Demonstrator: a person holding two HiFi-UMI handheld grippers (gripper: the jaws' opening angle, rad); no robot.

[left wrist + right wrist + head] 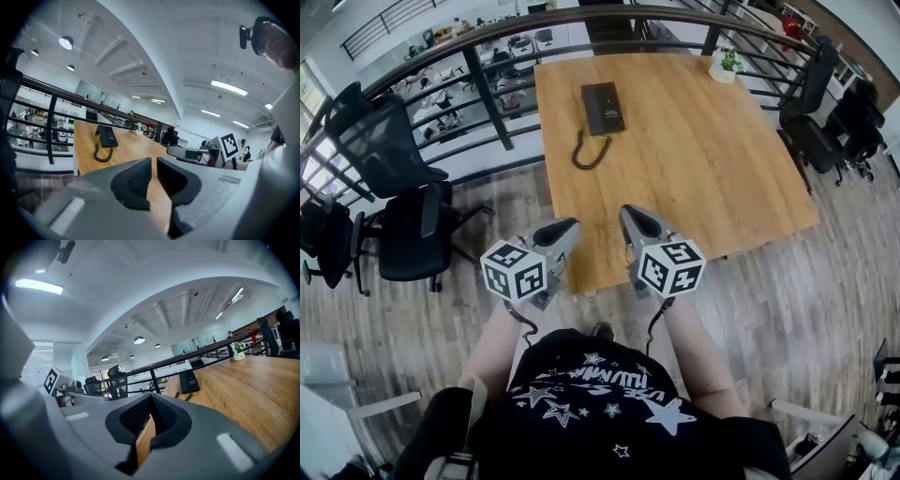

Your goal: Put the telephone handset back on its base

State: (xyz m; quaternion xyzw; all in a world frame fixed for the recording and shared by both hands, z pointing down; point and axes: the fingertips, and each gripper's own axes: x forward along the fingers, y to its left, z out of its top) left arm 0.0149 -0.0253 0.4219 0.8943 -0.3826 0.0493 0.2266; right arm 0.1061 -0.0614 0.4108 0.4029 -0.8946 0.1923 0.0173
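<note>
Here, by the near edge of the square light-wood table (722, 169), the grey left gripper (572, 225) has its jaws a slit apart and the grey right gripper (626, 212) has its jaws pressed together, both empty, while the black corded telephone (602, 108) lies well beyond.

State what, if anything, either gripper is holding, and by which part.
Nothing is held. The left gripper and right gripper are both empty, short of the telephone lying on the table.

Left claw (154, 161) nearly closed, empty, telephone (108, 137) beyond on wooden table (132, 148)
</note>
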